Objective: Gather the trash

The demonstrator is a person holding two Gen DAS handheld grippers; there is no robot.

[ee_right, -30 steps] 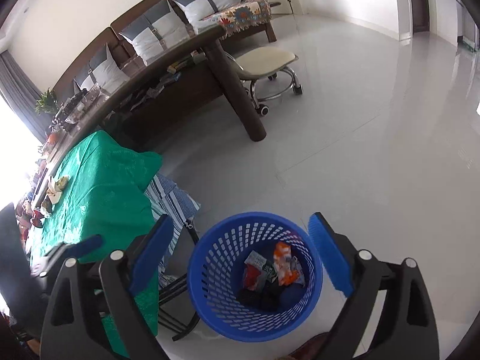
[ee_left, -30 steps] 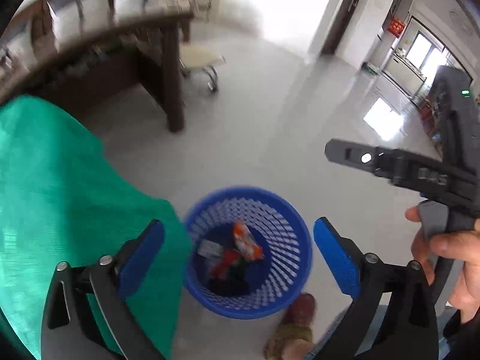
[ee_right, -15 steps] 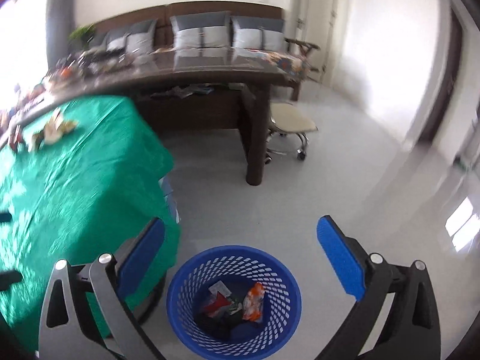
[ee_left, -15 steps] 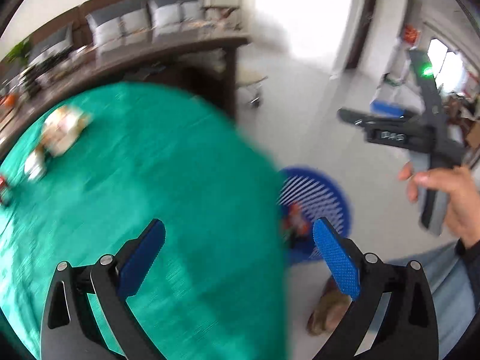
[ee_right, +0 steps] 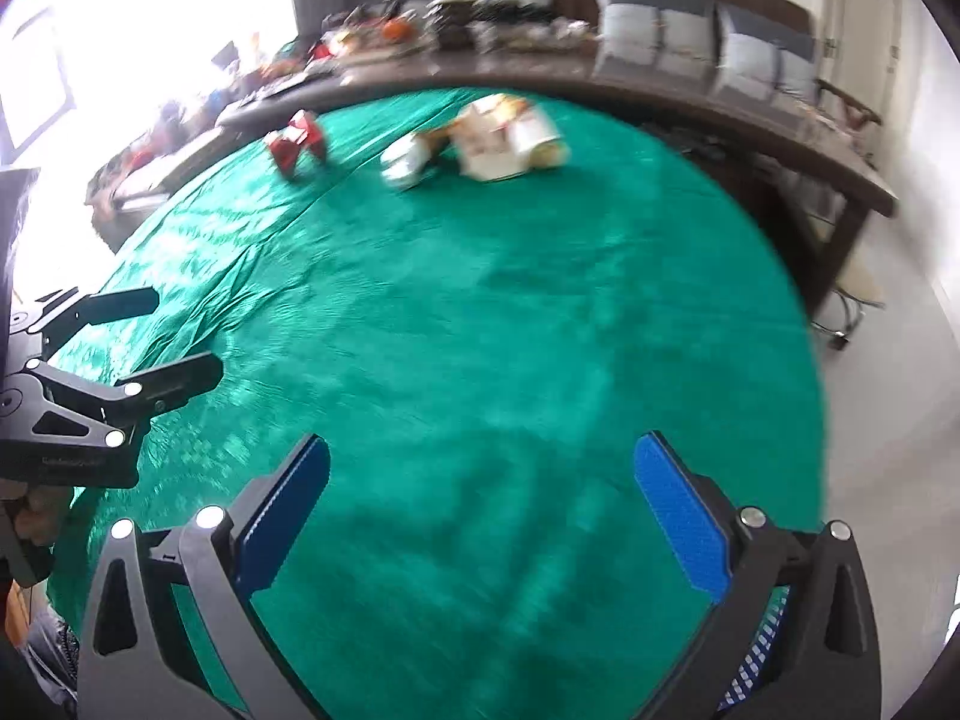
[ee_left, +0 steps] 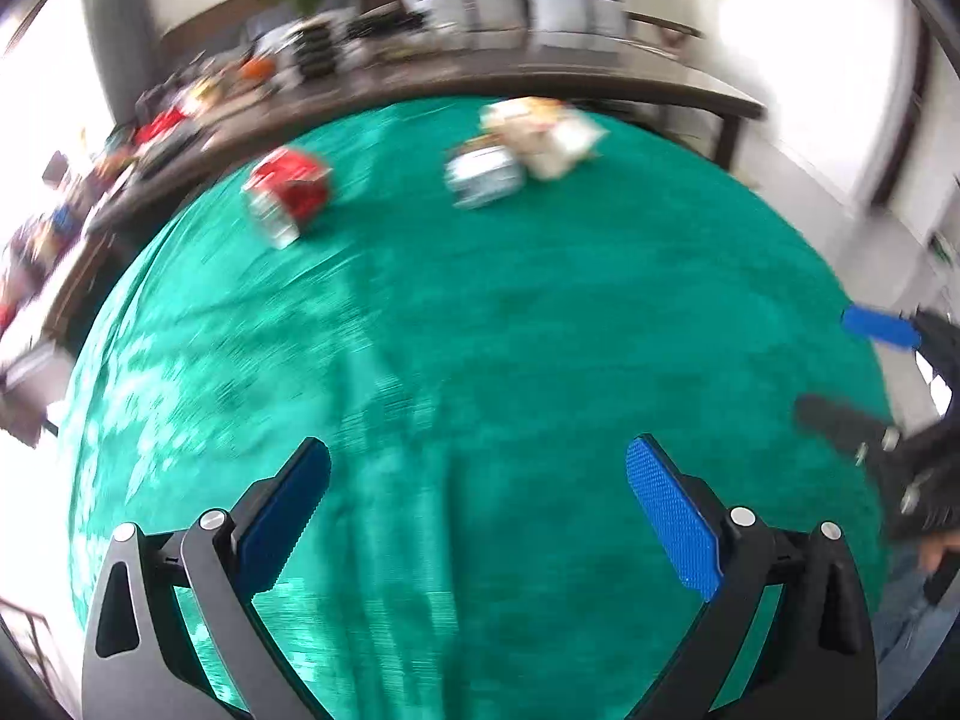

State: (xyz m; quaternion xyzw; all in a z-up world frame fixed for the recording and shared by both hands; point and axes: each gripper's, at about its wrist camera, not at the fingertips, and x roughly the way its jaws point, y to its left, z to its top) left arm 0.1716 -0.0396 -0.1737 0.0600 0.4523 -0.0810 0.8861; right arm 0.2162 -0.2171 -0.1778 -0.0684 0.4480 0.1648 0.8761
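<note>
Trash lies in a loose row near the far edge of the table with the green cloth (ee_left: 480,360), well ahead of both grippers.

Left wrist view: the red crumpled wrapper (ee_left: 288,192) sits toward the far left corner; a pale flattened carton (ee_left: 486,177) touches a heap of beige paper packaging (ee_left: 543,135) further right. All blurred, light, crushable. The left gripper (ee_left: 480,516) is spread wide, empty.

Right wrist view: the same red wrapper (ee_right: 297,141), white carton (ee_right: 408,162) and beige heap (ee_right: 510,135), the heap's long axis running along the far edge. The right gripper (ee_right: 483,519) gapes fully, nothing between its pads, and looks nearer the heap; the left, the red piece.
</note>
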